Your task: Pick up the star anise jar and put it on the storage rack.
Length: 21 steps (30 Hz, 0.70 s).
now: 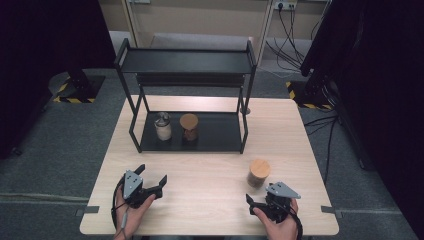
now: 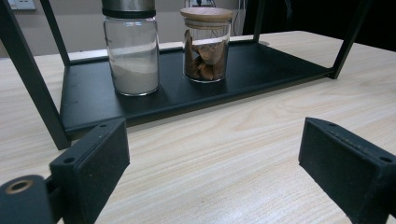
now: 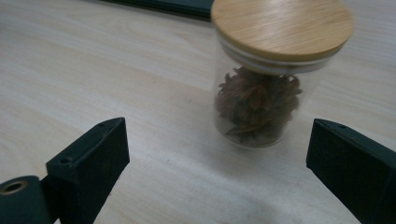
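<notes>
A glass jar with a wooden lid (image 1: 259,172) stands on the table at the front right; in the right gripper view this jar (image 3: 266,79) holds brown dried pieces. My right gripper (image 1: 260,196) (image 3: 219,168) sits just short of it, open, with the jar ahead of the jaws and nearer the right one, untouched. My left gripper (image 1: 152,173) (image 2: 215,163) rests open at the front left with nothing between its jaws, facing the black rack. On the rack's lower shelf (image 1: 220,132) (image 2: 261,65) stand a metal-capped jar of white powder (image 1: 163,126) (image 2: 132,51) and a wooden-lidded jar of brown pieces (image 1: 189,126) (image 2: 207,44).
The black two-tier rack's upper shelf (image 1: 185,61) is bare, and its posts (image 2: 28,79) frame the lower shelf. Bare wooden tabletop (image 1: 205,175) lies between the two grippers. Cables and dark stands sit on the floor beyond the table.
</notes>
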Each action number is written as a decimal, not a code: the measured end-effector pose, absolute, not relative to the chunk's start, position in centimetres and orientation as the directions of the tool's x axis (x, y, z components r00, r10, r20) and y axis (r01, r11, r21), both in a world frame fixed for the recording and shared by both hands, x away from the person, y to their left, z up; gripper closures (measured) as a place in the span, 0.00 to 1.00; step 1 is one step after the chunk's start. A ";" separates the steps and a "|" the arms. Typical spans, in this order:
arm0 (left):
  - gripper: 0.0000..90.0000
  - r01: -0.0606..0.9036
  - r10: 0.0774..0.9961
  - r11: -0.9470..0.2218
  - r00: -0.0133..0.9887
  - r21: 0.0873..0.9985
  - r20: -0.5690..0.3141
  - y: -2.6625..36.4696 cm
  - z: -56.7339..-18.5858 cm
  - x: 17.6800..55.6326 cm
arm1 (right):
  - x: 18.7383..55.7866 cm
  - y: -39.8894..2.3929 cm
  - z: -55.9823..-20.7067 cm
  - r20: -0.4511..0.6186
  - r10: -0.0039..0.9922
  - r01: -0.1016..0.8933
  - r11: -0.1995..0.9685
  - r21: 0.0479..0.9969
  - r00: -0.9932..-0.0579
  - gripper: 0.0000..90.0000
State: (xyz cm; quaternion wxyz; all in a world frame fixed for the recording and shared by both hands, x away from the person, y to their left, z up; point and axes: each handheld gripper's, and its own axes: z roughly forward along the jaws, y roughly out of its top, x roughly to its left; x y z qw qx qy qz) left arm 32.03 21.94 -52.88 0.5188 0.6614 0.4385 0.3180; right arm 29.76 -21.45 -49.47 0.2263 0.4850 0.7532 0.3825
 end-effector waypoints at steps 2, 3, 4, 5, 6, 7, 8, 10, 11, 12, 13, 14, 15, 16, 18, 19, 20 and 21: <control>0.09 0.250 0.910 -0.077 0.413 0.965 -0.035 21.9 -52.9 32.0 | 30.1 -21.6 -49.2 0.029 0.909 0.552 0.226 0.803 -0.415 0.07; 0.09 0.249 0.910 -0.077 0.413 0.965 -0.034 21.9 -52.9 32.0 | 30.3 -21.6 -49.0 0.030 0.912 0.548 0.219 0.807 -0.409 0.08; 0.09 0.249 0.910 -0.078 0.413 0.965 -0.033 21.9 -52.9 32.0 | 30.4 -21.6 -48.9 0.027 0.913 0.543 0.218 0.811 -0.407 0.08; 0.09 0.249 0.910 -0.078 0.413 0.965 -0.033 21.9 -52.9 32.0 | 30.6 -21.7 -48.8 0.023 0.914 0.537 0.217 0.815 -0.404 0.08; 0.09 0.249 0.910 -0.078 0.413 0.965 -0.033 21.9 -52.9 32.0 | 30.9 -21.7 -48.6 0.023 0.915 0.534 0.214 0.818 -0.403 0.08; 0.09 0.248 0.910 -0.078 0.413 0.966 -0.033 21.9 -52.9 32.0 | 31.2 -21.7 -48.4 0.023 0.916 0.530 0.211 0.821 -0.400 0.09; 0.09 0.247 0.910 -0.079 0.413 0.966 -0.032 21.9 -52.9 32.0 | 31.5 -21.7 -48.3 0.025 0.917 0.528 0.207 0.824 -0.398 0.10; 0.09 0.247 0.910 -0.078 0.413 0.966 -0.032 21.9 -52.9 32.0 | 32.1 -21.7 -47.9 0.023 0.918 0.521 0.204 0.829 -0.395 0.11; 0.09 0.247 0.910 -0.077 0.413 0.966 -0.033 21.9 -52.9 32.0 | 32.3 -21.7 -47.8 0.023 0.919 0.520 0.202 0.830 -0.392 0.11; 0.09 0.248 0.910 -0.077 0.413 0.966 -0.034 21.9 -52.9 32.0 | 32.7 -21.6 -47.6 0.019 0.919 0.519 0.205 0.830 -0.393 0.12; 0.09 0.248 0.910 -0.076 0.413 0.966 -0.034 21.9 -52.9 32.0 | 33.0 -21.6 -47.5 0.015 0.919 0.517 0.209 0.830 -0.395 0.13; 0.09 0.247 0.910 -0.076 0.413 0.966 -0.034 22.0 -52.9 32.0 | 33.3 -21.6 -47.5 0.010 0.919 0.516 0.212 0.830 -0.394 0.13; 0.09 0.247 0.910 -0.077 0.413 0.966 -0.033 21.9 -52.9 32.0 | 33.5 -21.5 -47.4 0.011 0.920 0.519 0.210 0.829 -0.391 0.14; 0.09 0.247 0.910 -0.078 0.413 0.966 -0.032 21.9 -52.9 32.0 | 33.7 -21.5 -47.4 0.010 0.921 0.519 0.211 0.828 -0.390 0.14; 0.09 0.246 0.910 -0.079 0.414 0.966 -0.031 21.9 -52.9 32.0 | 34.1 -21.4 -47.4 0.009 0.919 0.523 0.216 0.825 -0.393 0.15; 0.09 0.247 0.910 -0.078 0.414 0.966 -0.032 21.9 -52.9 32.0 | 34.3 -21.3 -47.4 0.007 0.919 0.523 0.218 0.824 -0.394 0.16; 0.09 0.247 0.910 -0.078 0.414 0.966 -0.033 21.9 -52.9 32.0 | 34.4 -21.3 -47.4 0.005 0.919 0.524 0.220 0.823 -0.394 0.16; 0.09 0.248 0.910 -0.077 0.413 0.966 -0.033 21.9 -52.9 32.0 | 34.6 -21.2 -47.4 0.006 0.920 0.528 0.220 0.820 -0.392 0.17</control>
